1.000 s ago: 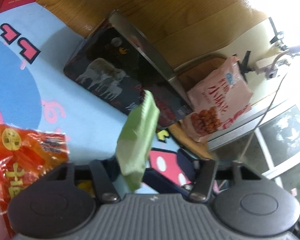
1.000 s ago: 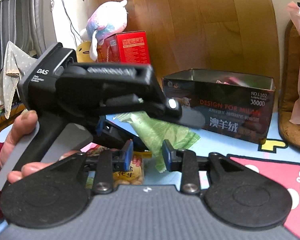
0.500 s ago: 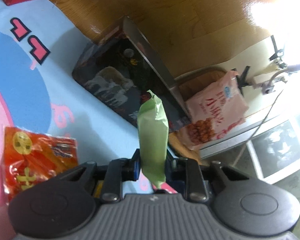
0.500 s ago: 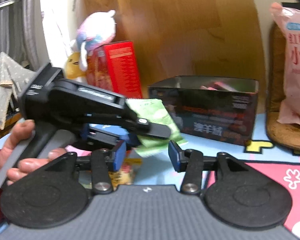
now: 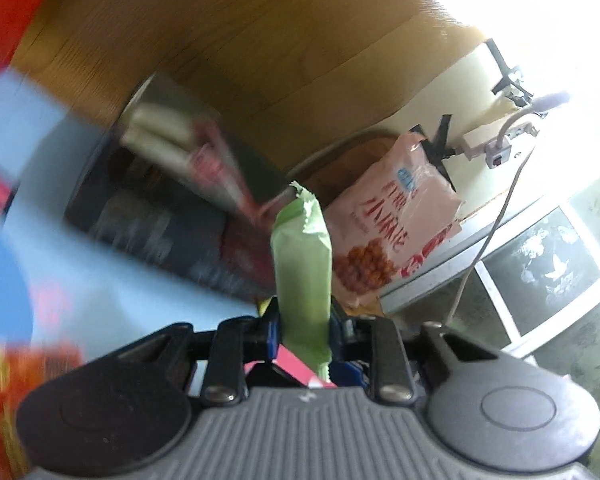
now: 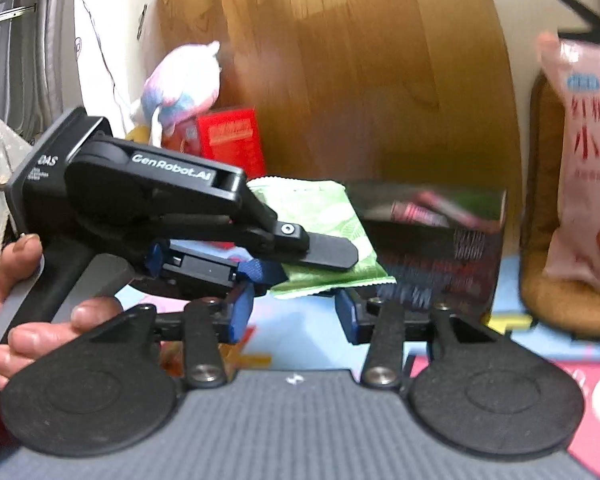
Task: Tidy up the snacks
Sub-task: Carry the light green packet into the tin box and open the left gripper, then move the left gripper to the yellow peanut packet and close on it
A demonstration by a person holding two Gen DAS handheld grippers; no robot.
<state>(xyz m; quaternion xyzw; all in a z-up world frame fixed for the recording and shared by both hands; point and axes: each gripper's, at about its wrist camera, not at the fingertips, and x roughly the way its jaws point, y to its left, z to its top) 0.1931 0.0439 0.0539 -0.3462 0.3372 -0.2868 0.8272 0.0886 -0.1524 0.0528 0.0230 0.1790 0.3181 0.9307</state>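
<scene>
My left gripper (image 5: 305, 330) is shut on a green snack packet (image 5: 303, 264), held on edge in the air. The right wrist view shows the same packet (image 6: 324, 220) pinched flat by the left gripper's fingers (image 6: 324, 250), just short of the dark open tin box (image 6: 440, 236). The box (image 5: 172, 216) holds several pink and white packets (image 5: 168, 132) and is blurred in the left wrist view. My right gripper (image 6: 294, 314) is open and empty, low in front of the packet.
A pink bag of snacks (image 5: 384, 232) leans on a round brown cushion (image 6: 560, 292) right of the box. A red-orange packet (image 5: 16, 380) lies on the cartoon mat. A red carton (image 6: 232, 140) and a plush toy (image 6: 180, 84) stand at the back left by the wooden panel.
My left gripper closed on the green packet, lifted it and carried it toward the tin box. My right gripper opened wider and let the packet go.
</scene>
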